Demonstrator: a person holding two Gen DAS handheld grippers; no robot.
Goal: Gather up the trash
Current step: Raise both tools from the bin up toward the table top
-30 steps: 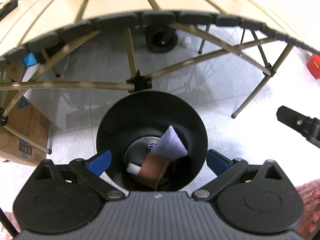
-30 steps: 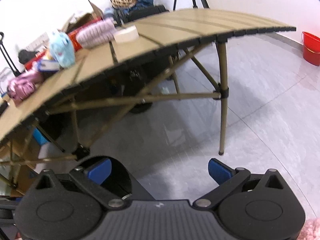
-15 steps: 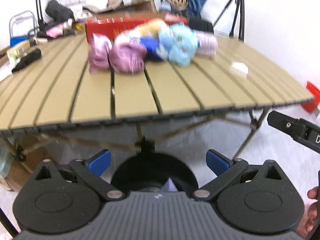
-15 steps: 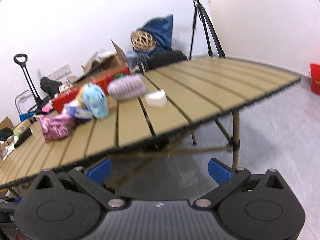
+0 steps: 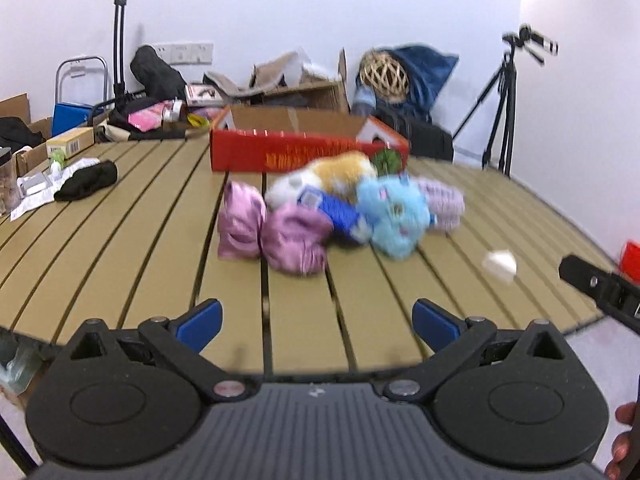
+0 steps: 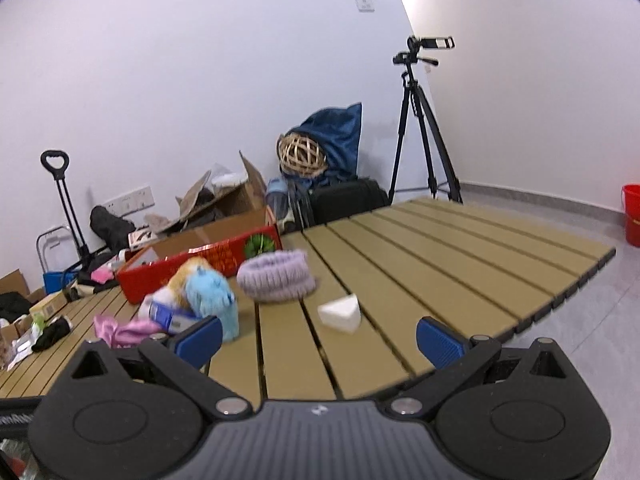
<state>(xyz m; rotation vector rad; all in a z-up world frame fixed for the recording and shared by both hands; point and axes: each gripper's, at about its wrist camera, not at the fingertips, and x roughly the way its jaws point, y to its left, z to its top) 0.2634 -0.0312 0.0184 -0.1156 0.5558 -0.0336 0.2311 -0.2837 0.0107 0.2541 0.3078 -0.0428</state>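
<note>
The left gripper (image 5: 316, 318) is hovering over the near edge of the slatted table (image 5: 120, 240), its blue-tipped fingers (image 5: 200, 318) spread wide and holding nothing. Straight ahead of it, further up the slats, a blurred heap is lying: a pink crumpled cloth (image 5: 276, 232) nearest, a blue and white packet (image 5: 340, 212) just behind it, a light blue plush toy (image 5: 394, 216) to the right of that, and an orange and white plush (image 5: 336, 176) at the back. Beyond the heap a red cardboard box (image 5: 304, 148) is sitting across the slats. Ahead and to the right of the left gripper, apart from the heap, a white wedge-shaped scrap (image 5: 499, 265) is lying on the table by itself. Far to the left, a black cloth (image 5: 86, 180) is resting near some papers.

The right gripper (image 6: 318, 340) is also hanging over the table's near edge with its fingers (image 6: 440, 340) parted and empty. The same white scrap (image 6: 340, 313) is lying just ahead of it, slightly right of the midline between the fingers. Past it a lilac knitted ring (image 6: 276, 276) is sitting on the slats, with the plush heap to its left, partly hidden behind the left finger. Further off, a tripod (image 6: 420, 128) is standing by the wall and a red bucket (image 6: 631, 214) is sitting on the floor far right.
</note>
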